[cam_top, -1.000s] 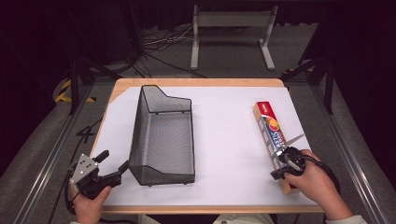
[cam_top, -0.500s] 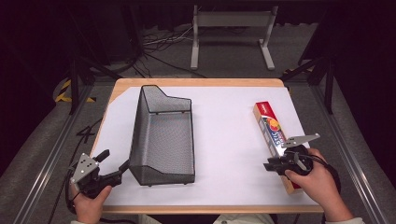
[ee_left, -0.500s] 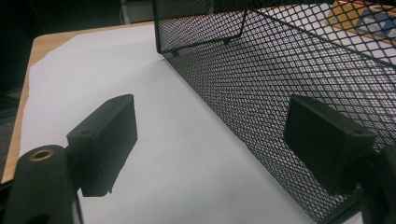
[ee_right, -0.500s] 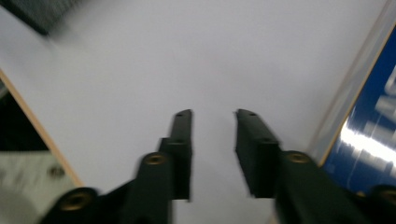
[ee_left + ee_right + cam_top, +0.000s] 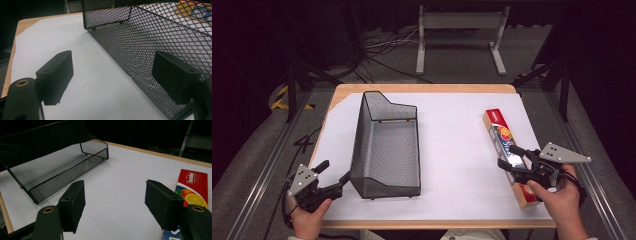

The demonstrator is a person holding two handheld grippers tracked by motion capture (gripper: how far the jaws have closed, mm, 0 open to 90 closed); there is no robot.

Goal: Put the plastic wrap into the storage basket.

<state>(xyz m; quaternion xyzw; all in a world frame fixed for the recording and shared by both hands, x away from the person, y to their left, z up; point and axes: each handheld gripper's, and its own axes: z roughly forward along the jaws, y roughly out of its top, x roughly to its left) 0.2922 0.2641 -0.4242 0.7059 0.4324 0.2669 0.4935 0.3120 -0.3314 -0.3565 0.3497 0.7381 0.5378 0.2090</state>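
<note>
Working from left to right, we are keeping the left gripper (image 5: 332, 176) beside the near corner of the black wire-mesh basket (image 5: 387, 150), its jaws spread with nothing between them; in the left gripper view one pad (image 5: 175, 75) is standing just beside the mesh wall, though we cannot tell whether it is touching. The basket, an open rectangular tray of fine metal mesh with one raised, notched end, is resting on the smooth white sheet (image 5: 457, 150) that is covering the pale wooden table (image 5: 422, 88). Farther right, the long red cardboard box printed with oranges (image 5: 507, 150) is lying flat near the table's right edge, well apart from the basket. We are holding the right gripper (image 5: 507, 157) just over the box's near half; its jaws have just been opening and are gripping nothing. To do this step well, we are judging that the right jaws should straddle the box's narrow width squarely before closing, while the left gripper is steadying the light, springy basket against sliding on the slick sheet.
</note>
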